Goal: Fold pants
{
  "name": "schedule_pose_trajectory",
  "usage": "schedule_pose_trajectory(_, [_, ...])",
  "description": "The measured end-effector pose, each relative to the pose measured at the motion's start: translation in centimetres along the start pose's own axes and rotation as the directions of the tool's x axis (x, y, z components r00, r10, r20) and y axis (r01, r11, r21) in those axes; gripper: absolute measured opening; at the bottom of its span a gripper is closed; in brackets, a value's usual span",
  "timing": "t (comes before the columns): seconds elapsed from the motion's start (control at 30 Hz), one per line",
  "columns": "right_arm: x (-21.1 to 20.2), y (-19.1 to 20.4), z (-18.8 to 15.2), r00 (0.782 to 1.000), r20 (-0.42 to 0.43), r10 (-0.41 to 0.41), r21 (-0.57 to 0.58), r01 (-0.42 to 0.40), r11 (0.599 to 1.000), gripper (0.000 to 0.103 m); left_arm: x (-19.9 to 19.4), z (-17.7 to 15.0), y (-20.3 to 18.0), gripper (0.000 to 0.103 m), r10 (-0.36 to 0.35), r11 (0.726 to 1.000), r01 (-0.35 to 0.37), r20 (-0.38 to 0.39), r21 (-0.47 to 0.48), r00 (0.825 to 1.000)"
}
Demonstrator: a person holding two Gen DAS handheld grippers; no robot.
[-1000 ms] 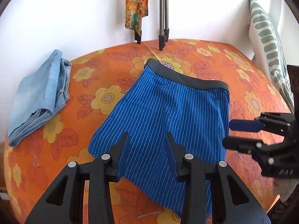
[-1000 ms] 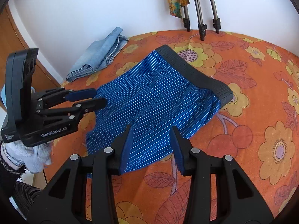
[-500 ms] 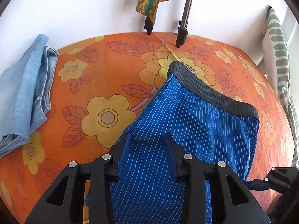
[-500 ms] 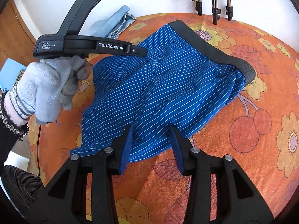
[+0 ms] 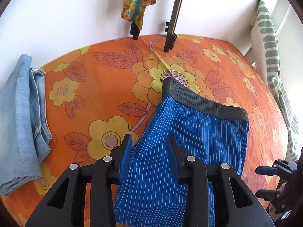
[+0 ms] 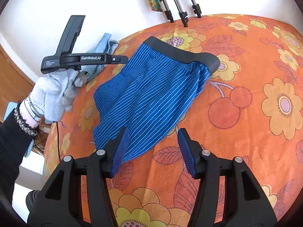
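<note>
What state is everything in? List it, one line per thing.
Blue striped shorts: spread on the bed, rumpled, not yet folded.
Jeans: folded, lying at the bed's edge.
Left gripper: open over the shorts, gripping nothing.
Right gripper: jaws opening, shorts' hem beneath, nothing clamped.
Pillow: upright against the wall.

Landmark: the pants (image 5: 189, 141), lying on the bed (image 5: 106, 94) near its middle, waistband (image 5: 204, 102) on the far side toward the wall. Left of pants in the left wrist view, at the bed's edge: folded jeans (image 5: 20, 117), well apart. Behind pants, beyond the waistband: tripod legs (image 6: 181, 3) standing on the bed against the wall, a cloth (image 5: 140, 1) hanging beside them. Right of pants, at the bed's far right edge: a pillow (image 5: 270, 43) standing upright.
</note>
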State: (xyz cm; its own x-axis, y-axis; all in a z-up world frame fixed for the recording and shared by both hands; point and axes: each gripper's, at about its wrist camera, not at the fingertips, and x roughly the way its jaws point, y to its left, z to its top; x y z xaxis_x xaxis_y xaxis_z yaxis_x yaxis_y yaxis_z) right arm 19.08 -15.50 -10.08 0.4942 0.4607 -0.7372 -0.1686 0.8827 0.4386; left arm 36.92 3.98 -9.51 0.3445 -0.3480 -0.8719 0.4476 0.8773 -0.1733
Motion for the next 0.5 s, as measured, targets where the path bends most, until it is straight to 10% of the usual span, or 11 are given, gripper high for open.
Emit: schedule_pose_trajectory(0.5, [2.0, -3.0, 1.0, 0.999, -0.045, 0.019, 0.251, -0.007, 0.968, 0.056, 2.3, 0.2, 0.3, 0.043, -0.095, 0.991, 0.106, -0.123, 0.086, 0.988])
